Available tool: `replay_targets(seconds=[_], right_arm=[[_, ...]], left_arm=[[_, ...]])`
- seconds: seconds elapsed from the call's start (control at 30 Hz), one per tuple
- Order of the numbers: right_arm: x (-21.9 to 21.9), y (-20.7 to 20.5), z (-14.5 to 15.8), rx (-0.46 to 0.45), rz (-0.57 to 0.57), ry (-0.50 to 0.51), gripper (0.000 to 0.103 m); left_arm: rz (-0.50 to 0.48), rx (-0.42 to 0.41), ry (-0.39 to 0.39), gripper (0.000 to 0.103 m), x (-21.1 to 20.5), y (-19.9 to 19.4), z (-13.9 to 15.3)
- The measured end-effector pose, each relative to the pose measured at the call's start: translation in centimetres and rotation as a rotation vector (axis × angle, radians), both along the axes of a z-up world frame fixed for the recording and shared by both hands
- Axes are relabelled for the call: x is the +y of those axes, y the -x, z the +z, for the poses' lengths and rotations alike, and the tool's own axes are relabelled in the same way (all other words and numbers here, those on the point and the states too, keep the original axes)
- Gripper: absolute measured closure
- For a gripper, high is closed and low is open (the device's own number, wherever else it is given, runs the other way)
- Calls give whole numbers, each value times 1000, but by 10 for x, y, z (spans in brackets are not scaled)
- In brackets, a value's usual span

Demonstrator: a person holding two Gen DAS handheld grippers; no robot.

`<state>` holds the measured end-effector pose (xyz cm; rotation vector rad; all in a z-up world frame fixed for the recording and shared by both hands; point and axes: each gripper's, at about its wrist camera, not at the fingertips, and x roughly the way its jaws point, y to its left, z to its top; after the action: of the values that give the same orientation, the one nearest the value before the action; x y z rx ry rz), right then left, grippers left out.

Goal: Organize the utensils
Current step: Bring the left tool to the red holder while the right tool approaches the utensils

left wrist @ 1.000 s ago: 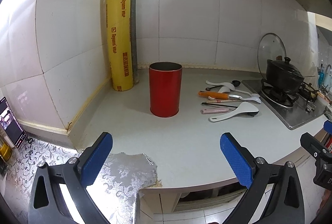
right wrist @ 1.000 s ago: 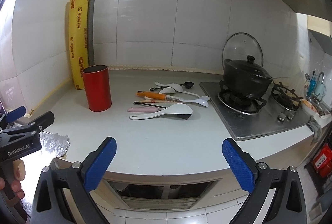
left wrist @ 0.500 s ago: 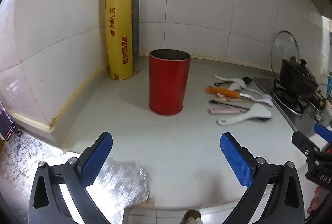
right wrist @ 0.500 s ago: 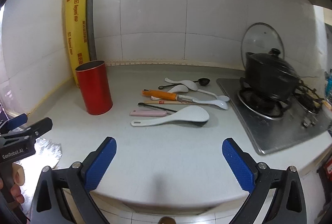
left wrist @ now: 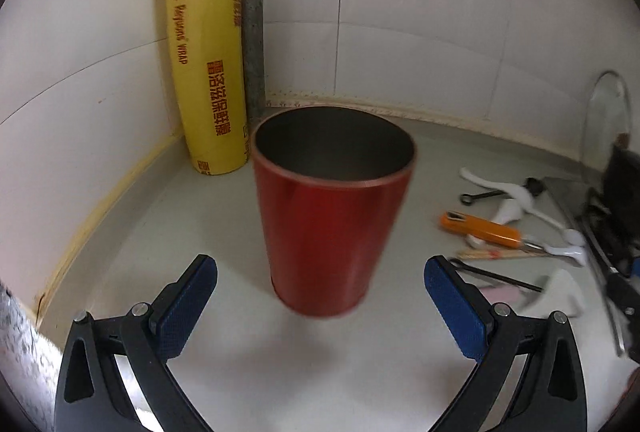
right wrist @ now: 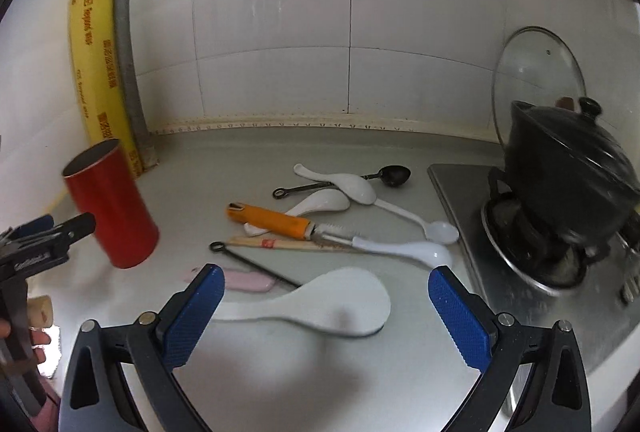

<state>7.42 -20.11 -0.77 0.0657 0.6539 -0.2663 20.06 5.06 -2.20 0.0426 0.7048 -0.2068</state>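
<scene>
Utensils lie loose on the counter, between the red canister and the stove: white rice paddle nearest the right wrist camera, pink-handled utensil just behind its handle, thin black skewer-like tool, pair of chopsticks, orange-handled peeler, several white spoons, black measuring spoon farthest back. Several overlap or touch in the middle of the cluster. Canister stands upright near the corner, just in front of the yellow cling-wrap roll and grey pipe; what shows of its interior is empty, bottom not visible. Left gripper spread wide, holding nothing, canister centred between and just beyond its fingertips, not touched. Right gripper likewise spread and empty, hovering low over the rice paddle, pads to either side of the blade, no contact evident. Black lidded pot on the burner, glass lid leaning on the tiles behind it. Progress judged: none yet; every utensil remains on the counter, none in the canister. Probable current step: left gripper to steady the canister, right gripper to take the paddle first.
</scene>
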Motion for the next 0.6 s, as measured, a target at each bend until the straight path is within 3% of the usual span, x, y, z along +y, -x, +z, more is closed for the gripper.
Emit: replay_targets(seconds=[0.2,0.4,0.6], right_arm=[[-19,-20,-9,23,36,-27,0],[-30,-27,-20,54,26,-78,0],[-32,-16,-23,76,-55,-94,0]], left_arm=[[54,22,-87,0,-19,-32,-11],[72,29,-112,0,-27,-42,-13],[16,40,-104,0,-32,-49,-16]])
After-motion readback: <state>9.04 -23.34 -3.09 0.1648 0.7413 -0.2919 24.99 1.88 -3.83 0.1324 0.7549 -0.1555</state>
